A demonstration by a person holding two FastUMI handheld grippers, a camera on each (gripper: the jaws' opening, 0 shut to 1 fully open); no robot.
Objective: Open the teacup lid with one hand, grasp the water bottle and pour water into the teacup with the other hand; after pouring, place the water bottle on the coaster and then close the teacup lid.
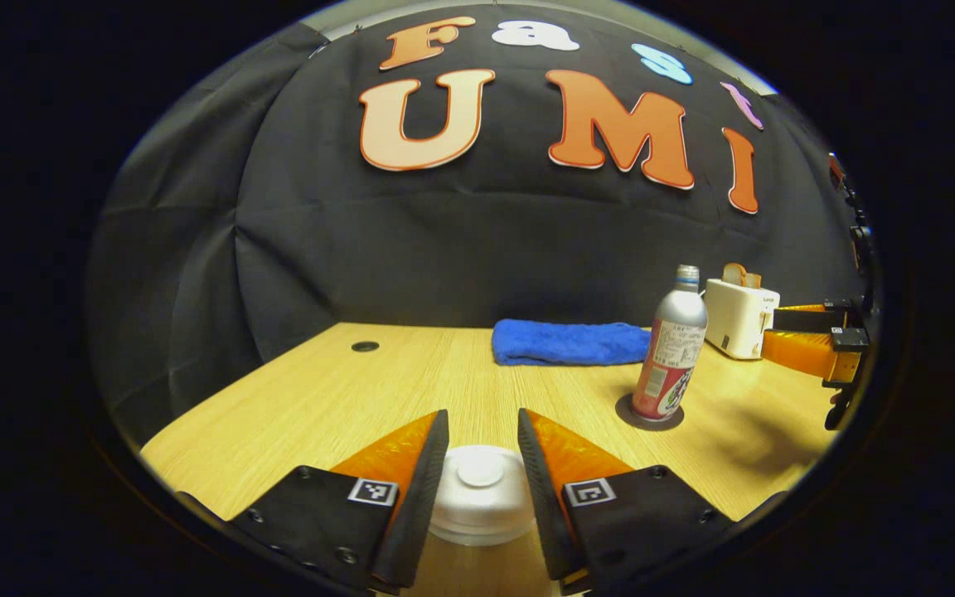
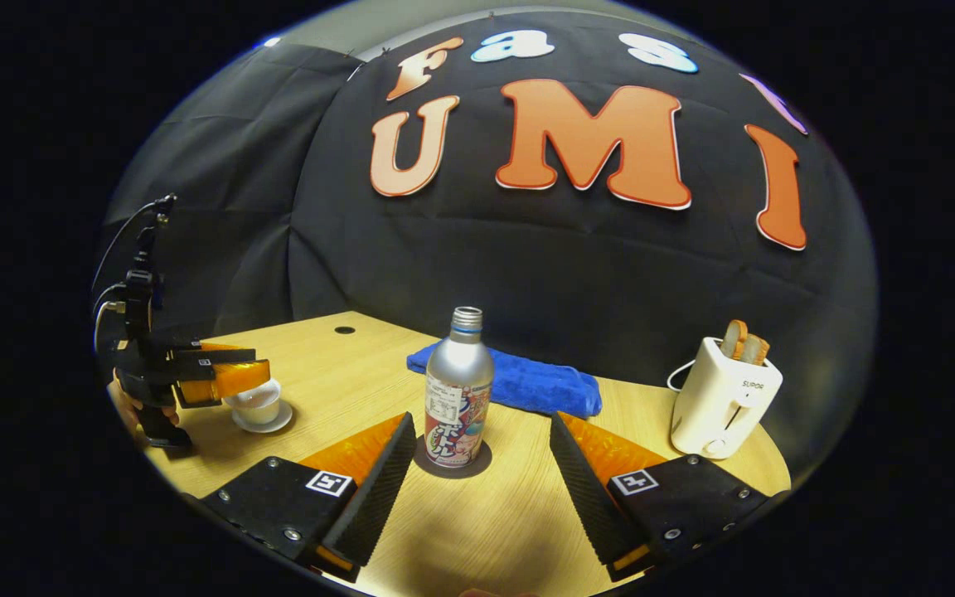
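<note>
Lid (image 1: 480, 489) sits on the teacup (image 2: 258, 406) near the bench (image 1: 320, 398) edge, between the fingers of the left hand-held gripper (image 1: 482, 464), which straddle it with small gaps either side, not yet pinching. Bottle (image 2: 458, 390) stands upright on the coaster (image 2: 453, 458), cap off it seems, ahead of the wide-open, empty right hand-held gripper (image 2: 477, 473). From how things lie, pouring looks done and closing the cup is the step in hand: keep the lid level and centred, then draw back straight so the fingers do not nudge the cup on its saucer (image 2: 260, 424).
</note>
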